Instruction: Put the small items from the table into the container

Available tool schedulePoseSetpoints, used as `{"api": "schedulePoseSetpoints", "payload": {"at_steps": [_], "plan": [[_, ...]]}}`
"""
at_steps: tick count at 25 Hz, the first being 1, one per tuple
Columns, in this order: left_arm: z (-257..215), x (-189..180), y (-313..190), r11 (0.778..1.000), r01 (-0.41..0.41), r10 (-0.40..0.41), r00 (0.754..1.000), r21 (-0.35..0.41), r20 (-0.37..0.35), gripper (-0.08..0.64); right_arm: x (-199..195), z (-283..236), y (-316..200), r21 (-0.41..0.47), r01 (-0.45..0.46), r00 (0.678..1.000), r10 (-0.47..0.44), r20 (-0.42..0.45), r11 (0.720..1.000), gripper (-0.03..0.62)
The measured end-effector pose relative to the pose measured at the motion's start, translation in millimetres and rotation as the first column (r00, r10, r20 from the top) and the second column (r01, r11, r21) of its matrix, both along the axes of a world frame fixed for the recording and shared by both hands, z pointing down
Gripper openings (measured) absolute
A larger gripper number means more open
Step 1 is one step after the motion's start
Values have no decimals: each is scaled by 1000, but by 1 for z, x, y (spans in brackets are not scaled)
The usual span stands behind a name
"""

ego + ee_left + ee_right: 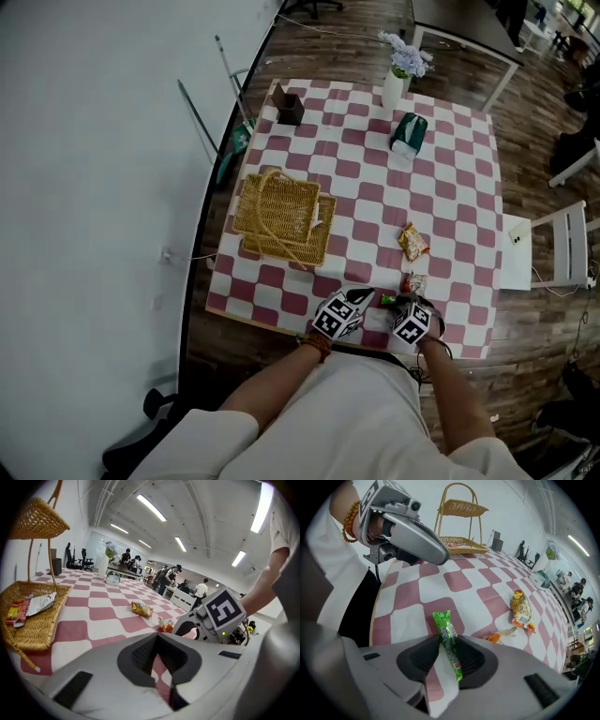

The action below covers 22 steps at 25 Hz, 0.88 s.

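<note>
A green snack packet (449, 641) lies flat on the checked cloth between the jaws of my right gripper (443, 641), which stands open and steeply tilted down over it. From above, the green packet (387, 299) shows just beyond that right gripper (401, 305). An orange packet (413, 282) and a yellow packet (412, 242) lie farther out. My left gripper (361, 298) hovers beside the right one, shut and empty, over bare cloth (158, 637). The two-tier wicker basket (281, 220) at the table's left holds a few packets (33, 606).
A white vase with flowers (398, 80), a green tissue box (408, 131) and a dark brown box (288, 105) stand at the far end. The table's near edge (281, 328) runs right under my grippers. A white chair (553, 248) is on the right.
</note>
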<state>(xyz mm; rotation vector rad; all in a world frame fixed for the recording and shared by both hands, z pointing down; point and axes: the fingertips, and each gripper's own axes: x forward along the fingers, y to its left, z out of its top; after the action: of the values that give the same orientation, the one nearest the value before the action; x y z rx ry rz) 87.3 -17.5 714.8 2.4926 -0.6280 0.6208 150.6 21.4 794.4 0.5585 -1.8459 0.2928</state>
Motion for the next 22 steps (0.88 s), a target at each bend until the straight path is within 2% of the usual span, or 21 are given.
{"api": "schedulePoseSetpoints", "payload": {"at_steps": [2,9,13,18,22], "plan": [[-1,2,1,1000,-2,2,1000,0,-3,26,1,-1,0,12,7,1000,-7,3,1000,106],[-8,2,0,1000,1,-1,1000,2,-19,26,-1,-15,-4,62,-14,999,12,35,998,63],[-22,3,-4,1000,10,-9,999,10,-52,26,-4,-32,-9,80,-98,989,89,115,992,60],[-53,1,-8,999,30,-27,994,33,-107,26,-5,-69,-17,108,-232,949,200,243,967,55],[-82,-2,-15,996,54,-44,989,70,-145,26,-6,-109,-26,135,-327,899,264,349,935,54]]}}
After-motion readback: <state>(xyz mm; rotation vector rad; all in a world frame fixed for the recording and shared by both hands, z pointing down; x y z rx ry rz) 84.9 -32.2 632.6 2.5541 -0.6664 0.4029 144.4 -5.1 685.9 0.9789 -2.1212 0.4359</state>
